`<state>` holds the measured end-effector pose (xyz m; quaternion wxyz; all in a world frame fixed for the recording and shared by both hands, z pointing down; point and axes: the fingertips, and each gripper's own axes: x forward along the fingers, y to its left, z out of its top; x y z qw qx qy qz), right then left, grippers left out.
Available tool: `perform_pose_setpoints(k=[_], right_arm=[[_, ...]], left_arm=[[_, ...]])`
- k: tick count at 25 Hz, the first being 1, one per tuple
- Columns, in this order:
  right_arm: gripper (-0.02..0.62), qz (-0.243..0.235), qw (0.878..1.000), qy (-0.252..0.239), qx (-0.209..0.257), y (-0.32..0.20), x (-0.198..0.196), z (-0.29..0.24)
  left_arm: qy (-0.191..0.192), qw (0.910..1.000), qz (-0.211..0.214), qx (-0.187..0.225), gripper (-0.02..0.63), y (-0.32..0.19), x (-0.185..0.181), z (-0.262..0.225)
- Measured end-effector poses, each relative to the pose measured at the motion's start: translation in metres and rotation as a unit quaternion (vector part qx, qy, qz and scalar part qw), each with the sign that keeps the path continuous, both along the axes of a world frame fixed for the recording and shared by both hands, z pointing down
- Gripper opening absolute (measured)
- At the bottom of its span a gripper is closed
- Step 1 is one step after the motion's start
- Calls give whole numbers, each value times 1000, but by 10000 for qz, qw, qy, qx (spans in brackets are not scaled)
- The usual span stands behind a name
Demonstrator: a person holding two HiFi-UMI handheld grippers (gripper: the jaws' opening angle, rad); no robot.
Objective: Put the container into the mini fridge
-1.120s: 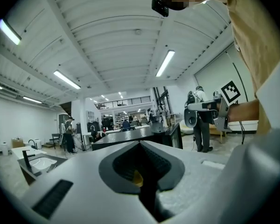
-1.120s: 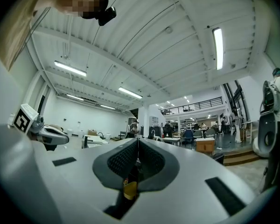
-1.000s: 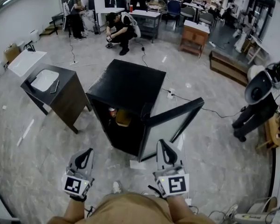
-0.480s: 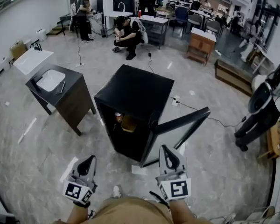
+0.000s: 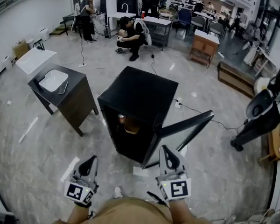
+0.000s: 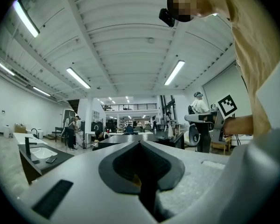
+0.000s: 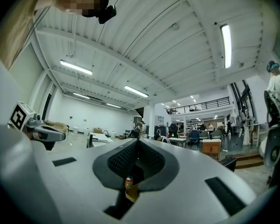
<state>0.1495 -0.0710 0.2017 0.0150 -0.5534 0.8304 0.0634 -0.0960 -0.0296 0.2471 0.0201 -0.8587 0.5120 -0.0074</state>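
Jaws clenched, empty, on left gripper (image 5: pixel 89 159) and right gripper (image 5: pixel 166 149). Container (image 5: pixel 132 125) sits on fridge (image 5: pixel 141 88) shelf, just beside can (image 5: pixel 122 119). Door (image 5: pixel 185 126) open: I'd push its free edge shut slowly.

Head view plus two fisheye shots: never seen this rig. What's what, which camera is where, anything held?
There is no robot here: a person holds a two-jaw gripper in each hand. The head view comes from a camera on the person's head, looking down at the left gripper and the right gripper. The marker cubes are part of the grippers. The other two pictures come from a camera riding on each gripper, looking along its jaws. Both pairs of jaws are together with nothing between them, so nothing is held. On the floor ahead stands a black mini fridge with its door swung open. Inside it sit a tan container and a small can.
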Motion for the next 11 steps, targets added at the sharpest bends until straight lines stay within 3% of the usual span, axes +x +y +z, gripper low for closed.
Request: perform_pose_setpoints(k=[11], right_arm=[[2,-59,10000,21,22,5,-8,-4]], left_arm=[[81,10000,44,-5,2,6,-3,-3]])
